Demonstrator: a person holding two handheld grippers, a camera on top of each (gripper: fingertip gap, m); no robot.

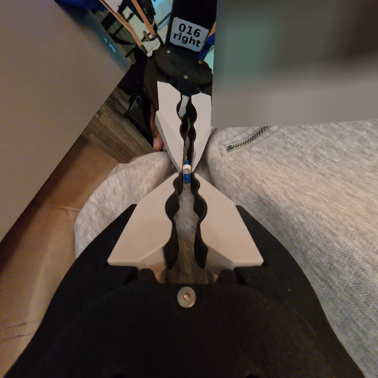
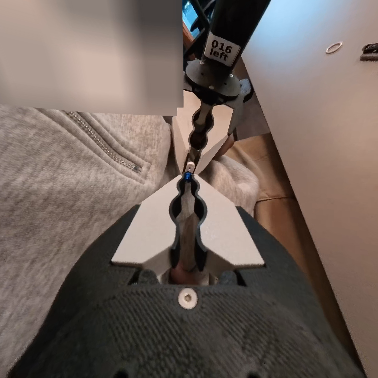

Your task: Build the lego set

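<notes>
My two grippers meet tip to tip in the air over a person's lap. A small white lego piece (image 1: 187, 168) sits at the meeting point, with a blue pin (image 1: 186, 178) running through it. My left gripper (image 1: 186, 177) is shut, with the white piece at its tips and the pin's end between them. The right gripper (image 1: 187, 161) comes in from above. In the right wrist view my right gripper (image 2: 187, 177) is shut on the blue pin (image 2: 187, 177). The white piece (image 2: 190, 165) sits in the tips of the left gripper (image 2: 191, 163) beyond.
A person in a grey zip sweatshirt (image 1: 286, 184) sits on a brown leather seat (image 1: 51, 204) right behind the grippers. A pale table (image 2: 317, 122) stands alongside, with a small ring (image 2: 334, 48) and a dark object (image 2: 369, 52) on it. Both grippers' tips are close together, under 4 cm apart.
</notes>
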